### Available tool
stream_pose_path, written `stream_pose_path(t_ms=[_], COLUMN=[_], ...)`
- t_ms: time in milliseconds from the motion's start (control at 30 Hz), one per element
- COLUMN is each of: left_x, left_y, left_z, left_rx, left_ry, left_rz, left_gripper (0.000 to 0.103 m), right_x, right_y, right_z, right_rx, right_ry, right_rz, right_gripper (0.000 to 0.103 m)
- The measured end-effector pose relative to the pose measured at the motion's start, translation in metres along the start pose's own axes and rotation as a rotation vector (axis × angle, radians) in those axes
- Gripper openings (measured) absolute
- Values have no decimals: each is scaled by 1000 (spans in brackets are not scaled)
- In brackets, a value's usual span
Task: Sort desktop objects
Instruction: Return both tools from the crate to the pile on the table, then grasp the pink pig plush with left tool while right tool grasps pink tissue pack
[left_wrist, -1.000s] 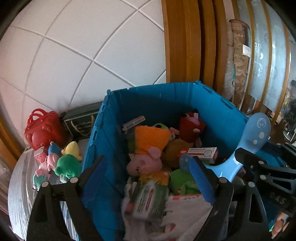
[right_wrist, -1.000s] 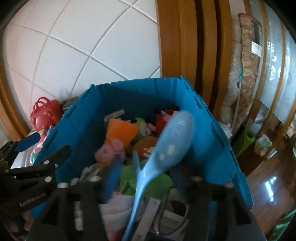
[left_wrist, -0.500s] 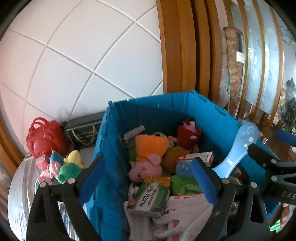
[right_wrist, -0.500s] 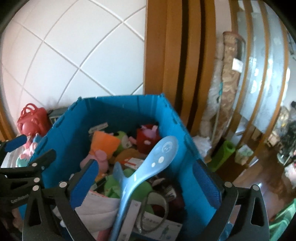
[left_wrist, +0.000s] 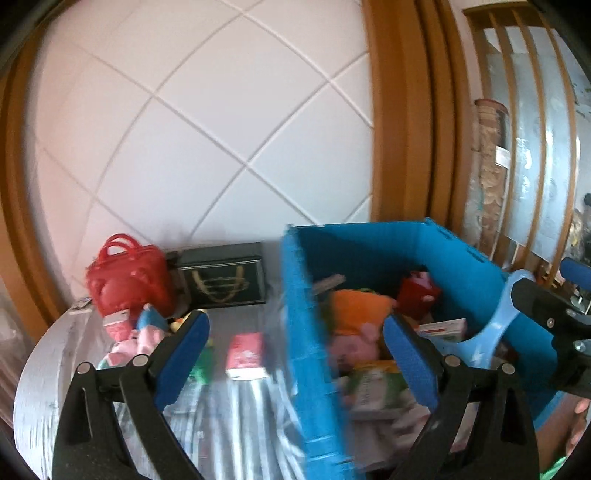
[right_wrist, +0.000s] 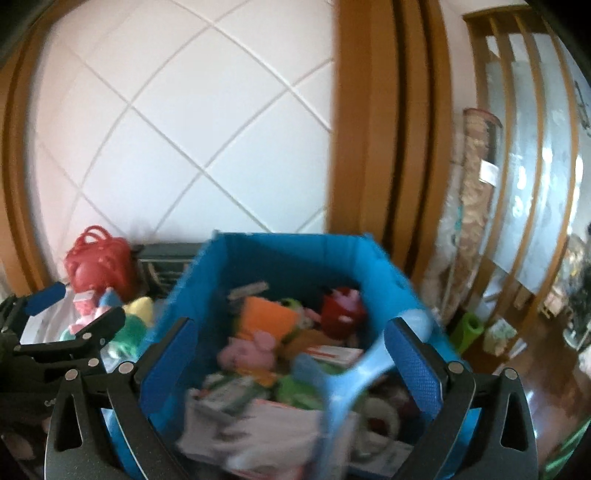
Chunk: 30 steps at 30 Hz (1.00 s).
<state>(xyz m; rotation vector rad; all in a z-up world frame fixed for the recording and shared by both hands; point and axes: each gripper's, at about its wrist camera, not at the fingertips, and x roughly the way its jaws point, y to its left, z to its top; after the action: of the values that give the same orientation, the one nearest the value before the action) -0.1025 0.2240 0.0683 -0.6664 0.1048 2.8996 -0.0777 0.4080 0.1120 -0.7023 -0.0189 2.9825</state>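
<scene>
- The landmark is the blue crate, which stands on a round table with a grey striped cloth, in front of a white tiled wall.
- The left gripper has its jaws wide apart. They have just been opening a little more, and nothing is between the pads. The left wall of the crate appears in the gap between them, further away.
- The right gripper also has its jaws wide apart; they have just been opening. The pads press on nothing.
- The light blue spoon lies inside the crate, on the right part of the pile, with its bowl up by the right wall of the crate. It passes close to the right pad of the right gripper, but the blur does not let me tell if it touches.
- Inside the crate are also an orange and pink plush toy, a red plush toy, a small white and red box and a green and white packet.
- To the left of the crate, on the table, a small red box lies just beside its wall.
- Further left of the crate are a red toy bag, a dark box with gold print against the wall, and a group of small plush toys.
</scene>
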Motion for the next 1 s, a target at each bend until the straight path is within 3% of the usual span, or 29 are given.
stream_pose_path(t_ms=[367,600,800,1000], left_x=[31,70,135,212], left_y=[203,309,385,430], left_z=[-47,-81,-104,-122], left_rx=[-51,-87,-113,-114], left_ry=[105,241,386,546], left_rz=[156,237,253,248], left_gripper=[97,97,97,97], right_x=[40,105,176,264], right_y=[168,253,281,286], right_z=[5,-8,-26,-49], right_rx=[-12,-34,-46,-31], right_ry=[34,167,311,454], right_rz=[190,231,176,114], right_gripper=[103,103,103,103])
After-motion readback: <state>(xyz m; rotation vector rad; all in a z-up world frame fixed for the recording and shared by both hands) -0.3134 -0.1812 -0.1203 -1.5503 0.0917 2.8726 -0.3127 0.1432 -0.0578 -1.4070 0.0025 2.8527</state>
